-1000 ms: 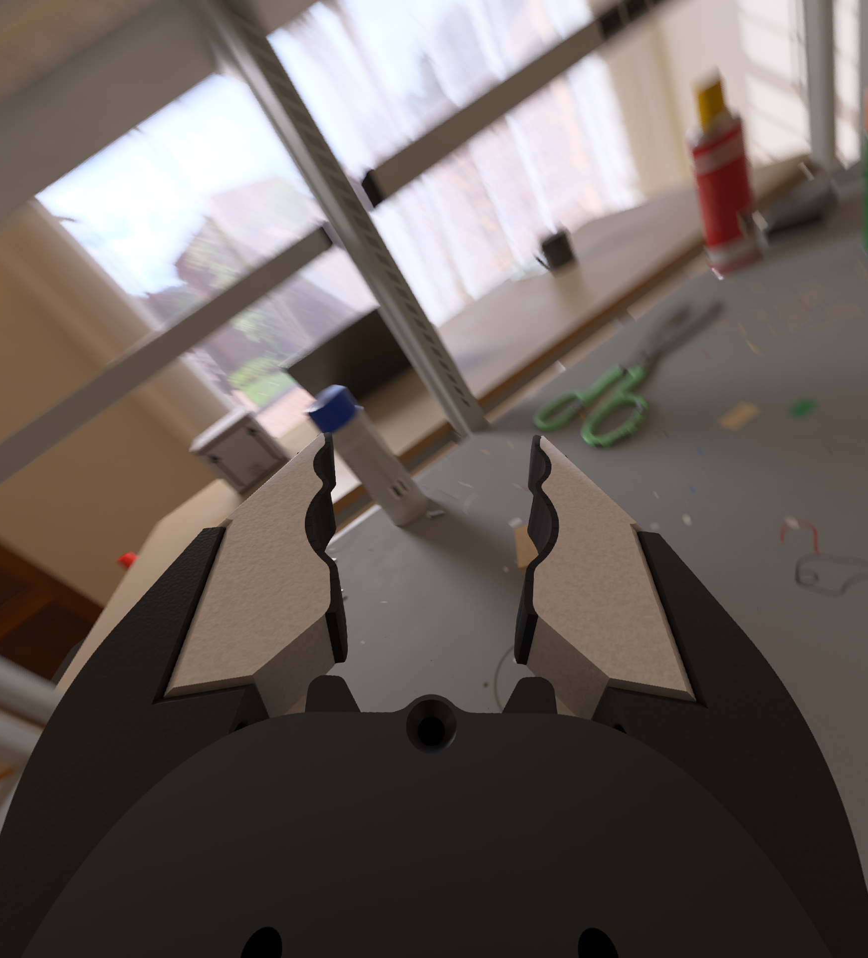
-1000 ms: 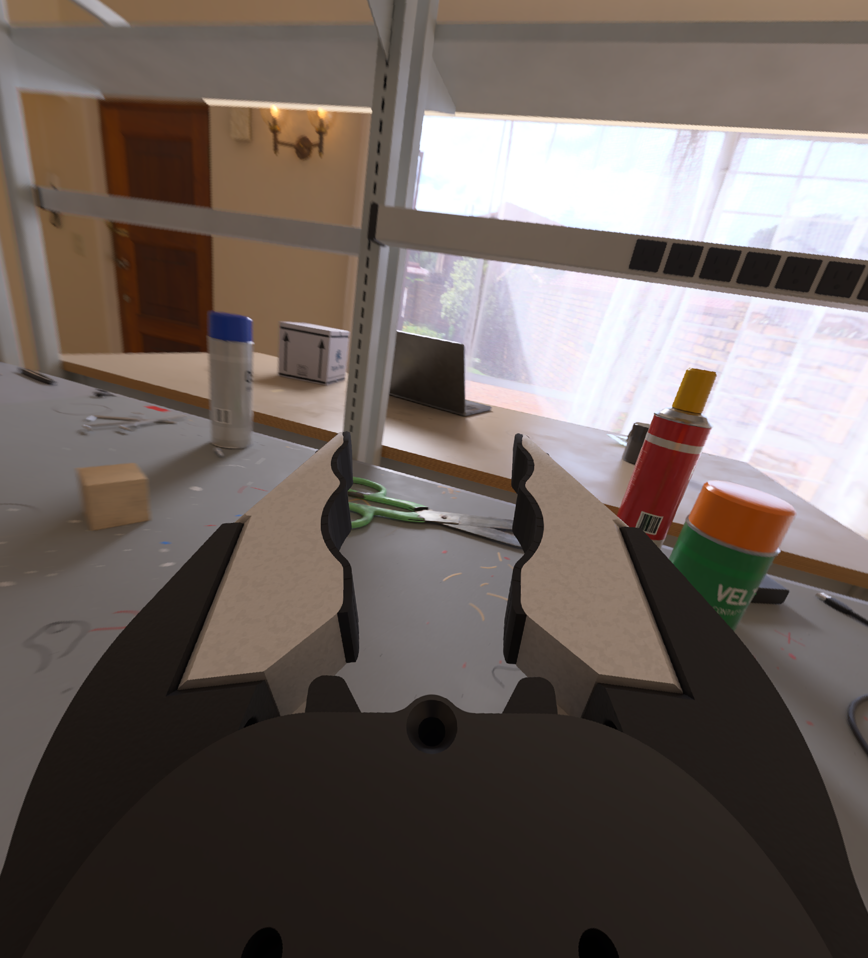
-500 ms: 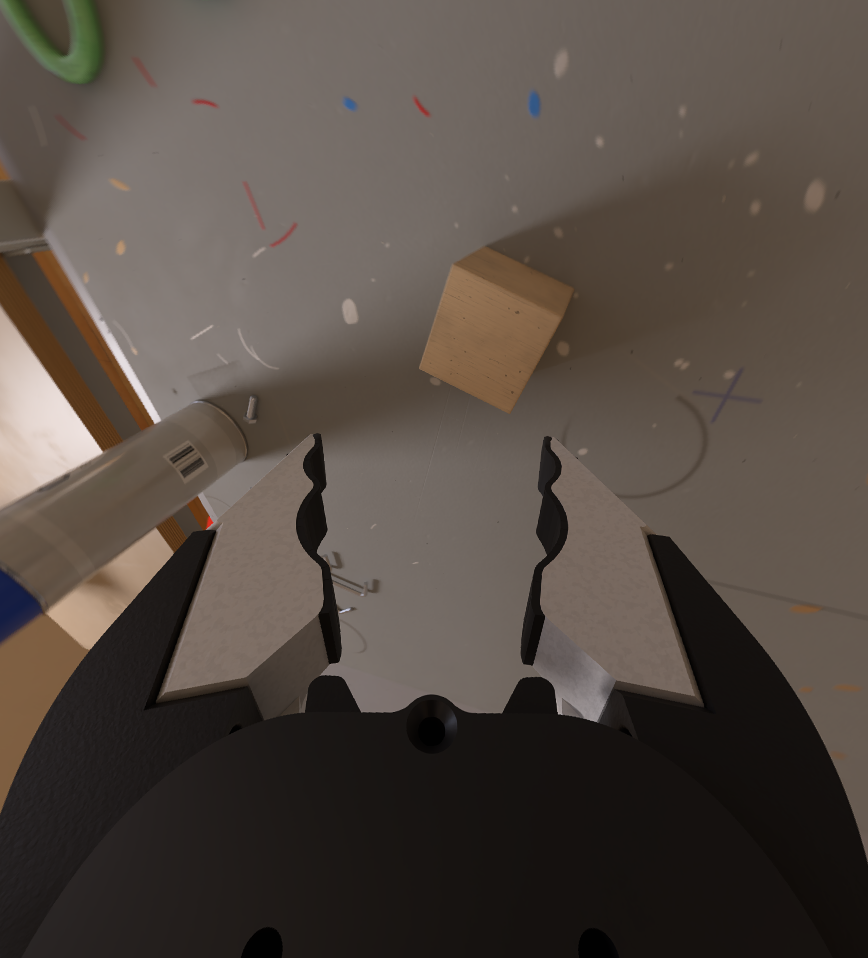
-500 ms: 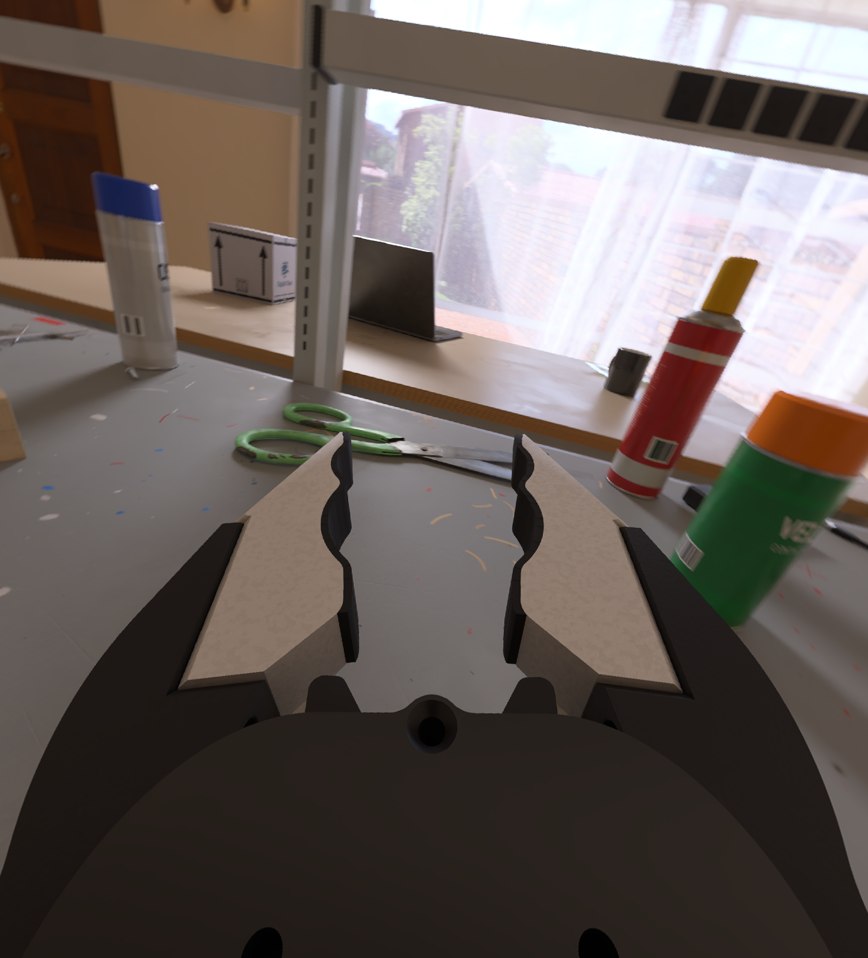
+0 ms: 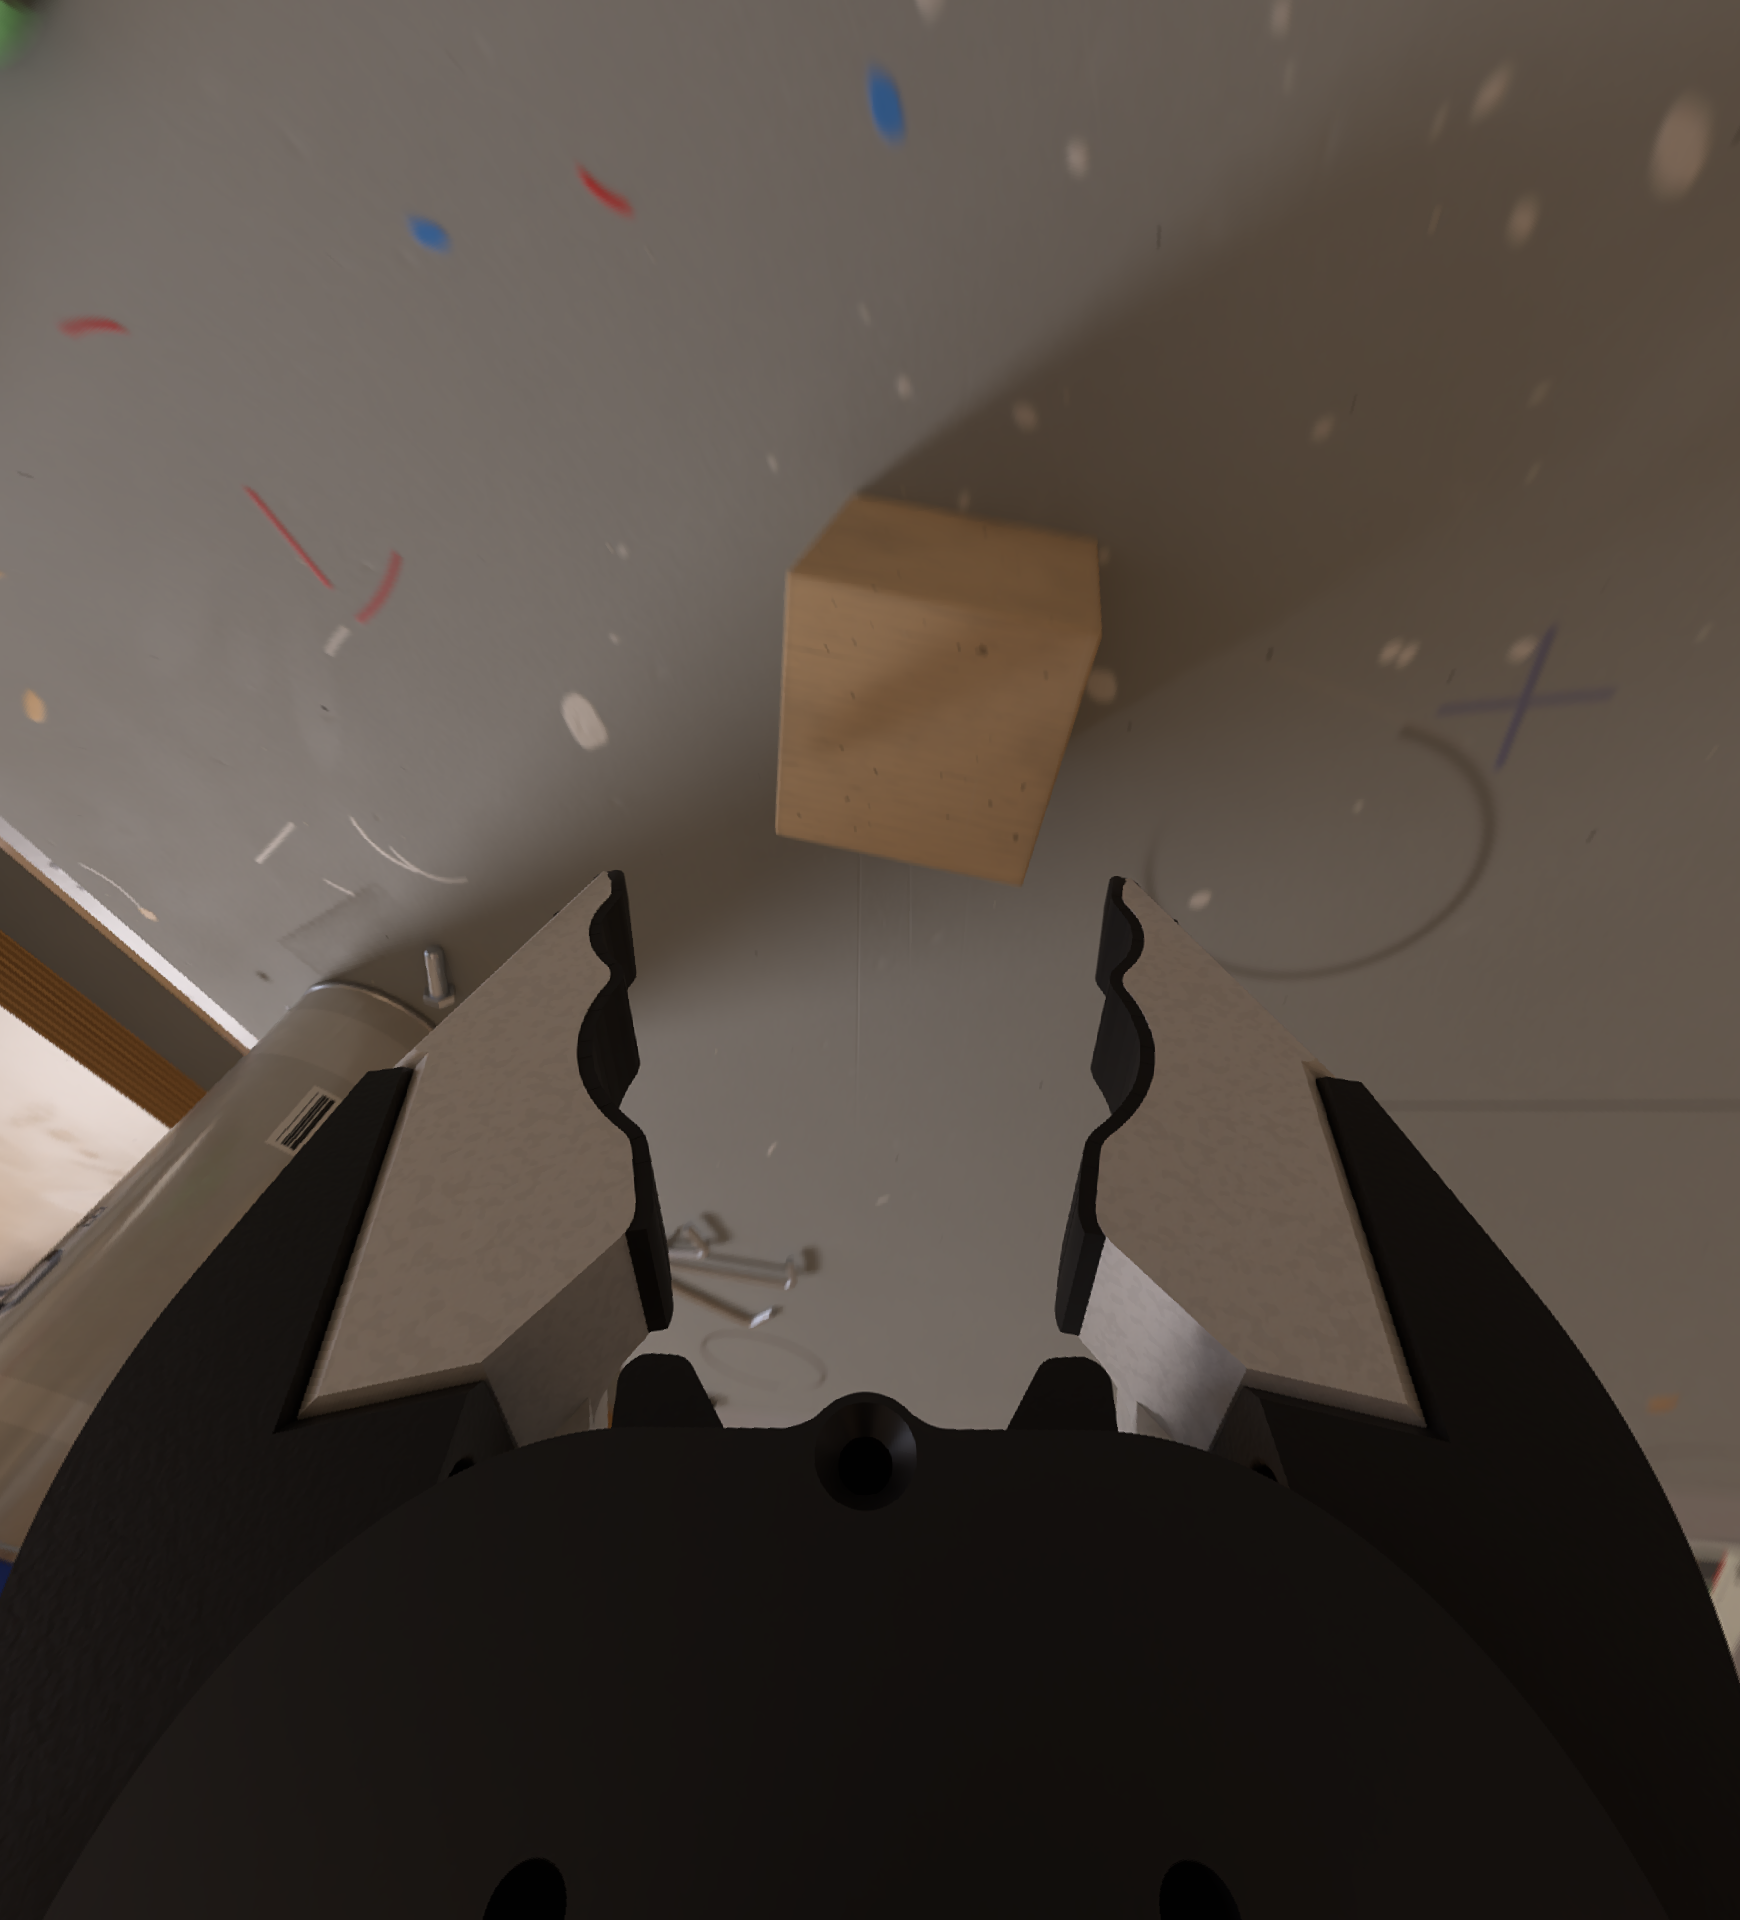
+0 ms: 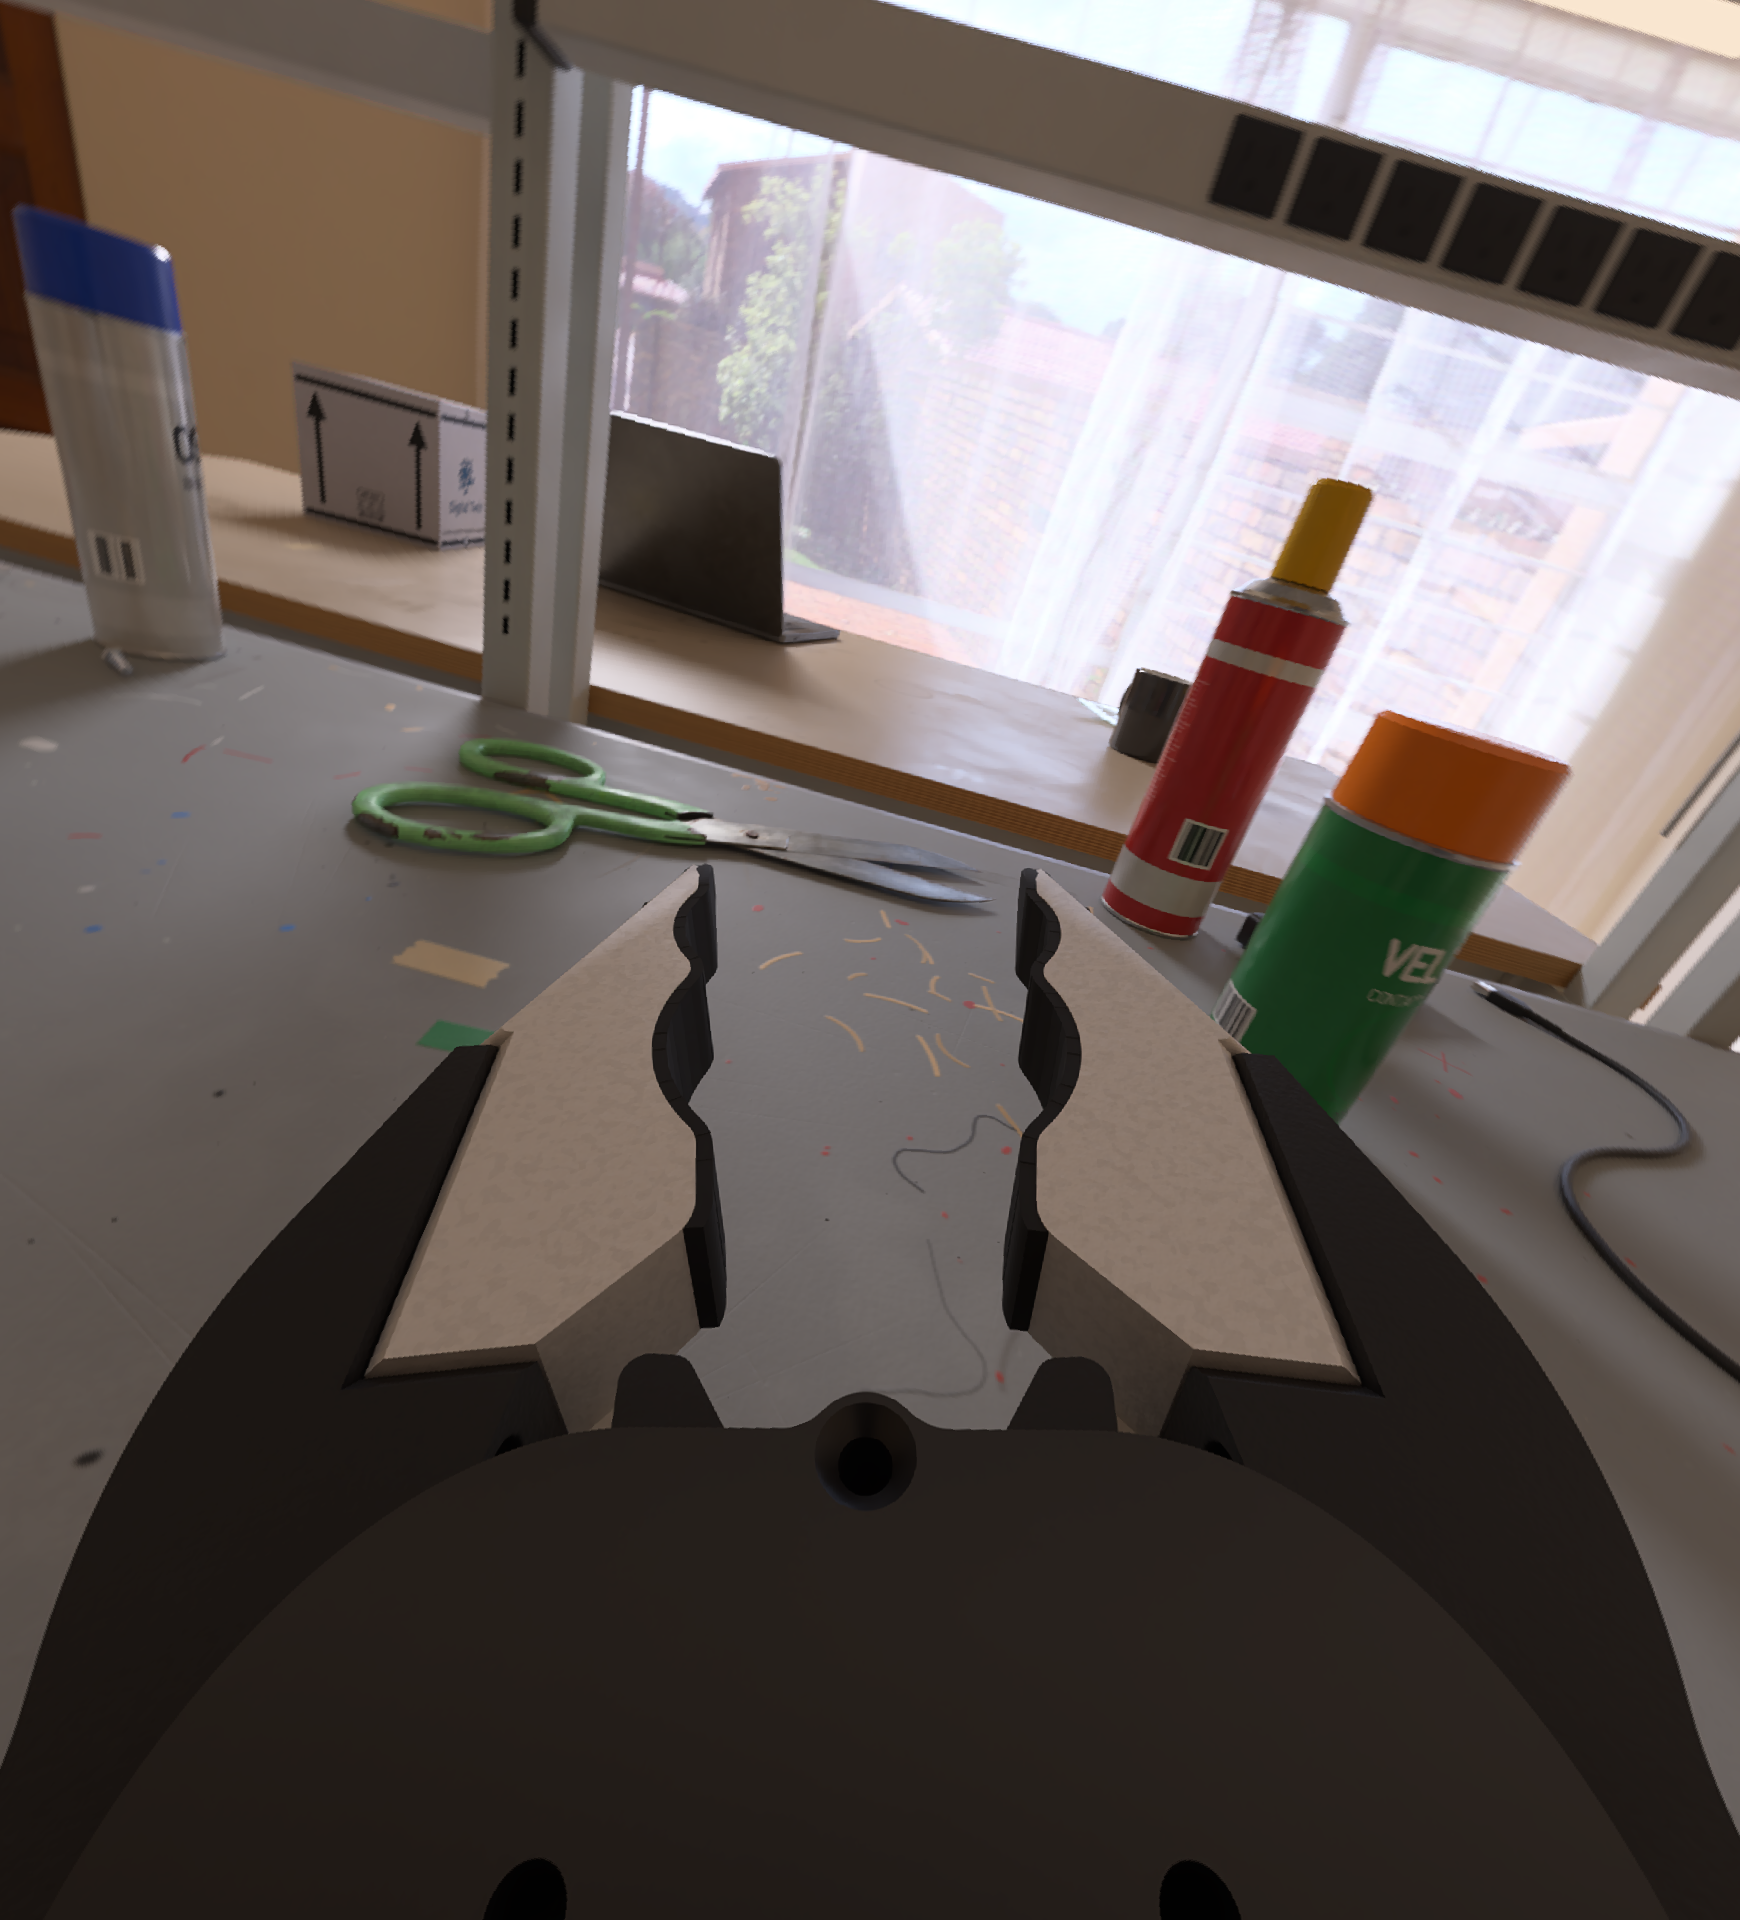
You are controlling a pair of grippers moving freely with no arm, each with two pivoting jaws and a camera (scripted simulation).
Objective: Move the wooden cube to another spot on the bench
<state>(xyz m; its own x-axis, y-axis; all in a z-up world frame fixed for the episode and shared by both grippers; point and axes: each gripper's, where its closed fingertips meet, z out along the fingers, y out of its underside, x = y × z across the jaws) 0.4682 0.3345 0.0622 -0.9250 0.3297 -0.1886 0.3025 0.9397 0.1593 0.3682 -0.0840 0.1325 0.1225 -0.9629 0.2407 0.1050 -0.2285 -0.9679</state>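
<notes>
The wooden cube (image 5: 923,717) rests on the grey bench (image 5: 533,416), seen from above in the left wrist view. My left gripper (image 5: 864,894) is open and empty, pointing down, its fingertips just short of the cube, which lies slightly right of the gap's centre. My right gripper (image 6: 864,883) is open and empty, low over the bench (image 6: 170,1039). The cube is out of sight in the right wrist view.
A blue-capped white can (image 5: 170,1195) (image 6: 123,447) stands left of the cube, with loose screws (image 5: 741,1268) near it. Green scissors (image 6: 575,810), a red spray can (image 6: 1230,717), a green orange-capped can (image 6: 1385,925) and a black cable (image 6: 1624,1174) lie ahead of the right gripper.
My left gripper tipped down from looking across the bench and has closed in on the cube. My right gripper moved forward and right, so the cube left its view.
</notes>
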